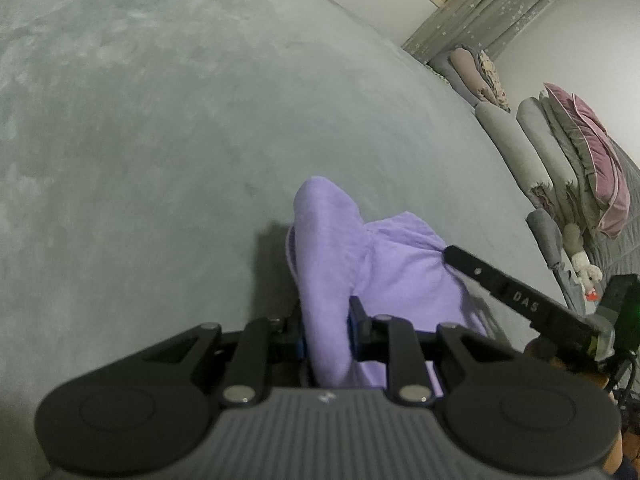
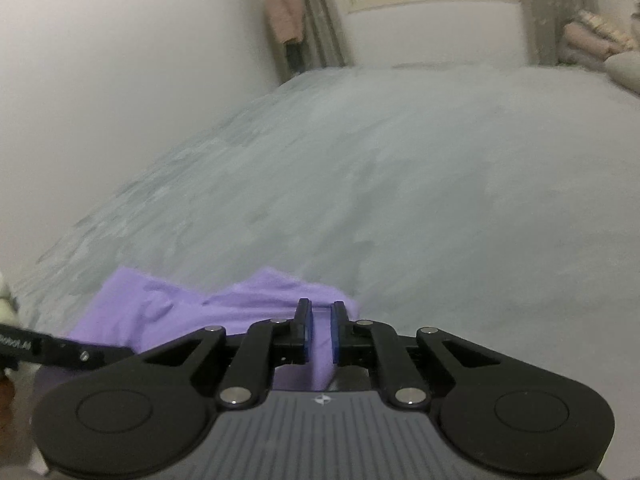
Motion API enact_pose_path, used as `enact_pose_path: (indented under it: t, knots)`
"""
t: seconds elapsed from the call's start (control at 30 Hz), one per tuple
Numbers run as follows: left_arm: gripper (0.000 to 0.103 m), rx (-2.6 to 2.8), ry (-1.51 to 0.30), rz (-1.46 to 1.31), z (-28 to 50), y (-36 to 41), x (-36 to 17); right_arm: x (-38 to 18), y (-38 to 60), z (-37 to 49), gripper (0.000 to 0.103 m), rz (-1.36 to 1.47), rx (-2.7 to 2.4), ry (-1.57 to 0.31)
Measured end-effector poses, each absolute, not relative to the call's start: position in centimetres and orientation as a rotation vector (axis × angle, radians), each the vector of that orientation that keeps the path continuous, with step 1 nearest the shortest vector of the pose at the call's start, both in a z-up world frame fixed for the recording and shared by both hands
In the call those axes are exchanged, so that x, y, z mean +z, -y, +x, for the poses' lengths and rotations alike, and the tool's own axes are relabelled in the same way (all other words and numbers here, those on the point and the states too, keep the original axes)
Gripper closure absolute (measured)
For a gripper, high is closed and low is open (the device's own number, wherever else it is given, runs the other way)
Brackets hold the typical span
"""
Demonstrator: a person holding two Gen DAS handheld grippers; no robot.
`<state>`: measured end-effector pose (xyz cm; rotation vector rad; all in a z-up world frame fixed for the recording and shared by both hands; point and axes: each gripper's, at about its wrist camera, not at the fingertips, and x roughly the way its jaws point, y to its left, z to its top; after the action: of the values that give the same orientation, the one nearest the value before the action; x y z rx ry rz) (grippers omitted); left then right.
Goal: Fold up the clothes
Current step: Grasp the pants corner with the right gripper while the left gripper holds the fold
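Observation:
A lilac garment (image 1: 400,264) lies bunched on the grey bed cover (image 1: 160,120). My left gripper (image 1: 326,320) is shut on a thick fold of it, which stands up between the pads. In the left wrist view a finger of my right gripper (image 1: 480,276) reaches in from the right, and the cloth puckers at its tip. In the right wrist view my right gripper (image 2: 321,320) has a thin fold of the lilac garment (image 2: 160,312) pinched between its blue pads (image 2: 306,332), just above the bed cover (image 2: 440,200). A left gripper finger (image 2: 60,350) shows at the lower left.
Rolled quilts and pillows (image 1: 560,168) are stacked along the right side of the bed, with a small plush toy (image 1: 586,270) below them. A white wall (image 2: 120,80) borders the bed's left side. A pink garment (image 2: 284,4) hangs by the curtain, beside the window.

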<state>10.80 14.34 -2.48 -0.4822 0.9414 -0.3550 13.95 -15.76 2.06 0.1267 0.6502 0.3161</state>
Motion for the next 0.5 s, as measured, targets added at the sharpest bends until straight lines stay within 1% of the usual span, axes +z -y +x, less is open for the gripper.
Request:
enact_pose_path:
  t: [0.03, 0.07, 0.23, 0.3, 0.33, 0.4, 0.43, 0.5]
  knots:
    - [0.084, -0.355, -0.942, -0.482, 10.8, -14.4, -2.5, 2.2, 15.8, 13.9, 0.087, 0.122, 0.287, -0.639]
    - [0.084, -0.355, -0.942, -0.481, 10.7, -14.4, -2.4, 2.3, 15.8, 13.8, 0.086, 0.123, 0.275, -0.643]
    - [0.084, -0.356, -0.946, -0.485, 10.9, -14.3, -2.4, 2.9, 15.2, 13.2, 0.084, 0.132, 0.356, -0.645]
    - [0.084, -0.357, -0.946, -0.487, 11.0, -14.2, -2.5, 2.2, 14.5, 13.4, 0.080, 0.103, 0.358, -0.695]
    - [0.084, -0.358, -0.945, -0.487, 11.0, -14.2, -2.5, 1.7, 14.2, 13.6, 0.082, 0.088, 0.348, -0.723]
    - [0.084, -0.359, -0.944, -0.490, 10.9, -14.4, -2.5, 2.0, 14.1, 13.5, 0.081, 0.082, 0.325, -0.718]
    - [0.084, -0.360, -0.945, -0.492, 11.0, -14.4, -2.5, 2.4, 13.9, 13.3, 0.079, 0.070, 0.296, -0.721]
    - [0.084, -0.361, -0.947, -0.494, 11.1, -14.4, -2.5, 3.7, 13.0, 12.1, 0.079, -0.002, 0.280, -0.691]
